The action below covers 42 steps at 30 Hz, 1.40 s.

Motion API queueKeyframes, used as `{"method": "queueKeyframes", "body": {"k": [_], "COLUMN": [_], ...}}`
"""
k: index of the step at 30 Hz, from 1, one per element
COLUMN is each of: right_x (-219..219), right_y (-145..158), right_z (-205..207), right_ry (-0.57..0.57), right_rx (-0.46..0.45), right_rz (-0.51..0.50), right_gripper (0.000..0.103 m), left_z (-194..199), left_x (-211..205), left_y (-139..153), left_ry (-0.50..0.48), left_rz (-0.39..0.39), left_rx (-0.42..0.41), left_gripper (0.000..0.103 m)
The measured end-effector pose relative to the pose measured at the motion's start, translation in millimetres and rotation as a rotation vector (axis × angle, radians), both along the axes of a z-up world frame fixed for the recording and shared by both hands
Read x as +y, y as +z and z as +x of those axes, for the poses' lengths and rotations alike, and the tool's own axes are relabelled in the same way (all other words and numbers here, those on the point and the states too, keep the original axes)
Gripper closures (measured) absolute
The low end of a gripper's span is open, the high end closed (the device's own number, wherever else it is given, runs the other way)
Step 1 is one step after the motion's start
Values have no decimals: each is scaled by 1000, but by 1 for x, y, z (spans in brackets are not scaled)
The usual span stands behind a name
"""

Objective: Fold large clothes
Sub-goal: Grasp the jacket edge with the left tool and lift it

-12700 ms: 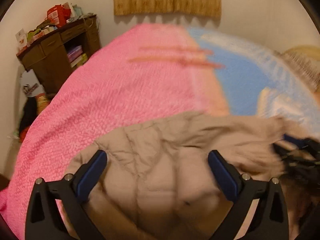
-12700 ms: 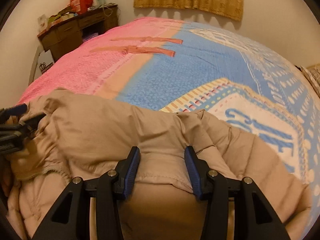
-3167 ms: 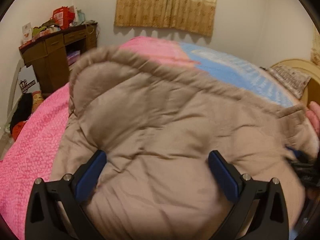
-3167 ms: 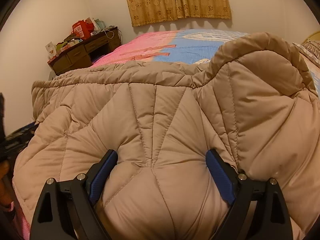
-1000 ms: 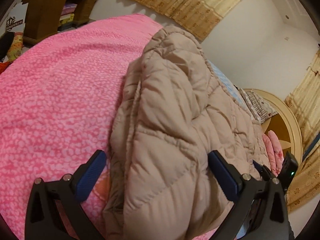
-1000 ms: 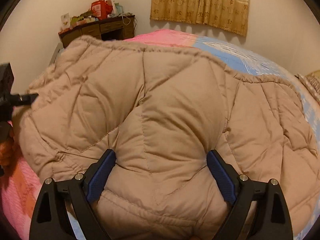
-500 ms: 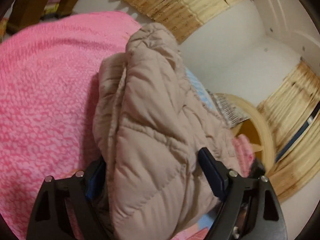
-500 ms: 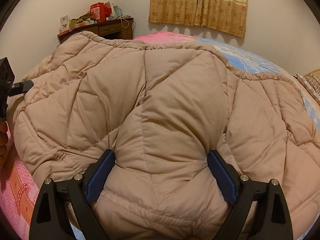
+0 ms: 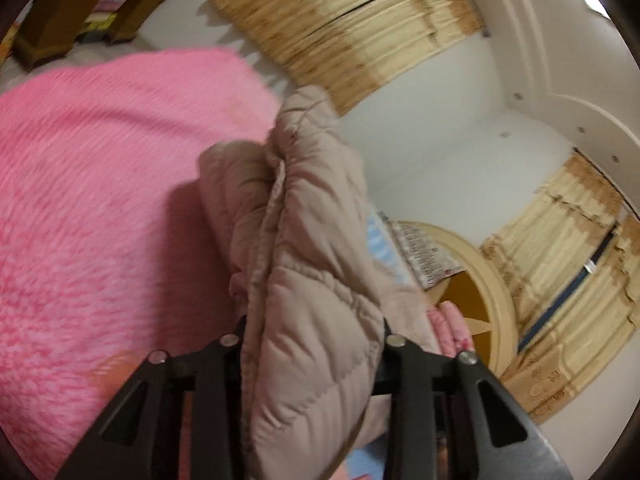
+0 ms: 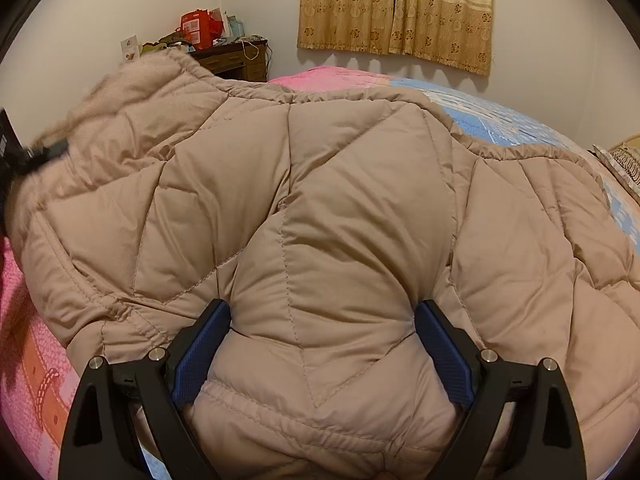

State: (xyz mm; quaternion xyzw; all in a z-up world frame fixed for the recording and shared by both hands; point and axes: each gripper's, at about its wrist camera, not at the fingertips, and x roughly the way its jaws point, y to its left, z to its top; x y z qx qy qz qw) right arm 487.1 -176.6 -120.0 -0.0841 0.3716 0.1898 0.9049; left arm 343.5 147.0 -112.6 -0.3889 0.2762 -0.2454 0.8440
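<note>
— What stood around me, apart from the job?
— A bed under a pink-and-blue cover [image 10: 500, 112], and gold patterned curtains [image 10: 396, 12] on the far wall.
— And in the corner?
— A dark wooden desk [image 10: 236, 60], cluttered, with a red packet [image 10: 196, 32] on top. A round wooden headboard [image 9: 472, 280] stood at my right.

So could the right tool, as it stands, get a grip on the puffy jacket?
Probably yes: the right tool already straddles the beige jacket, pads spread wide either side of a padded bulge, nothing between. It only needs closing.
</note>
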Motion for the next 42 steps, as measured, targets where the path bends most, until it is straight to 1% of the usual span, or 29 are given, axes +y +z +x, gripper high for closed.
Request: {"method": "queueKeyframes", "body": {"k": [2, 4, 6, 9, 11, 12, 19, 24, 27, 29, 32, 38, 40, 42], "right_x": [-2, -3, -6, -11, -14, -16, -34, -55, -75, -94, -128, -218, -248, -279], "right_y": [0, 1, 2, 3, 4, 4, 10, 22, 31, 37, 41, 48, 55, 65], "right_z": [1, 1, 2, 2, 4, 4, 2, -10, -20, -26, -34, -54, -61, -64], "right_ry": [1, 1, 2, 3, 2, 2, -4, 15, 33, 17, -11, -91, -152, -210], "right_rx": [2, 2, 4, 8, 7, 7, 3, 8, 9, 11, 16, 46, 20, -15], "right_rz": [8, 11, 22, 47, 57, 64, 128, 181, 219, 231, 284, 491, 564, 676], "right_gripper": [10, 10, 10, 10, 10, 10, 10, 10, 9, 9, 9, 9, 9, 9], "left_z": [0, 1, 1, 3, 1, 4, 1, 3, 6, 7, 6, -1, -5, -11], "left_x": [-17, -40, -67, -104, -113, -124, -144, -171, -188, -202, -223, -256, -262, -268], "left_y": [22, 45, 61, 81, 84, 88, 87, 92, 87, 86, 83, 69, 64, 58], "left_ry": [-33, -79, -127, -196, -220, -232, -303, -357, -397, -422, -462, -501, -502, -497], "left_rz": [23, 69, 108, 154, 184, 199, 229, 269, 286, 303, 342, 422, 449, 489], "left_rx": [-58, -119, -160, -202, -221, -227, -225, -234, -227, -222, -222, -231, -238, -251], "left_gripper": [70, 70, 70, 70, 70, 70, 70, 70, 70, 70, 70, 70, 70, 70]}}
